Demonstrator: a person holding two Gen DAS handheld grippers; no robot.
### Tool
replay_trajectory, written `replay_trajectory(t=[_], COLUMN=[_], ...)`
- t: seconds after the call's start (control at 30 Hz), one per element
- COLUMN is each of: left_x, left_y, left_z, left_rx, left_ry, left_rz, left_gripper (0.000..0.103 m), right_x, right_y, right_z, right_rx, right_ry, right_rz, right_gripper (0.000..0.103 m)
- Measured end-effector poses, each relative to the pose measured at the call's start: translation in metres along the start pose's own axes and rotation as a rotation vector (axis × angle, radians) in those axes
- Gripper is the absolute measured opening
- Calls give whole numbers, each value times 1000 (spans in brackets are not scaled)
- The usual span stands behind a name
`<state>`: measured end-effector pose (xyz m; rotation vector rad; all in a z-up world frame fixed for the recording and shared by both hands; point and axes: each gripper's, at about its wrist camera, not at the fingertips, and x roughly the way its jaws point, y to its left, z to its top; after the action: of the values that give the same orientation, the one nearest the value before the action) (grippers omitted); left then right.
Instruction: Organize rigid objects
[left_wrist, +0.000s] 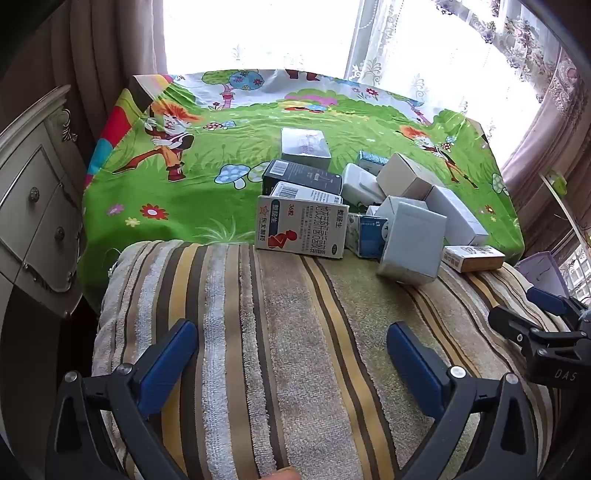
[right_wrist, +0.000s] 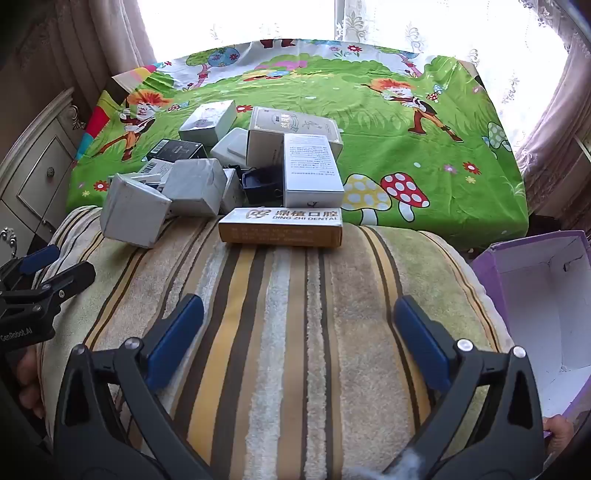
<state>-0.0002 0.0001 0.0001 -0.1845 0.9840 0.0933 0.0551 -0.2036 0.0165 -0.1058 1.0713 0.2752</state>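
Counting the pile, I make out roughly a dozen small boxes (right_wrist: 229, 173) heaped where the striped towel (right_wrist: 280, 332) meets the green cartoon cloth (right_wrist: 424, 155); some overlap, so I cannot fix the number. One orange dental box (right_wrist: 280, 227) lies flat at the near edge, nearest my right fingers. One white medicine box with a red figure (left_wrist: 301, 230) sits at the near left of the heap. One black box (left_wrist: 303, 177) lies farther back. One open purple carton (right_wrist: 535, 295) stands empty at the right, off the towel. My left gripper (left_wrist: 291, 354) and right gripper (right_wrist: 299, 339) both tilt steeply down over the towel, side by side, fingers spread wide, holding nothing, well short of the boxes.
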Motion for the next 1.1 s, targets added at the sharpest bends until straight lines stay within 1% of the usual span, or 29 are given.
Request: replay_trajectory(t=[0.03,0.13,1.1], left_x=[0,0,0], left_y=[0,0,0], left_z=[0,0,0], left_rx=[1,2,11], left_ry=[2,6,9], left_rz=[2,5,17], left_gripper=[103,103,103], right_x=[0,0,1], right_y=[0,0,0], right_z=[0,0,1], right_rx=[7,-1,1], right_ry=[1,7,4], right_rz=[12,-1,0], right_gripper=[103,103,103])
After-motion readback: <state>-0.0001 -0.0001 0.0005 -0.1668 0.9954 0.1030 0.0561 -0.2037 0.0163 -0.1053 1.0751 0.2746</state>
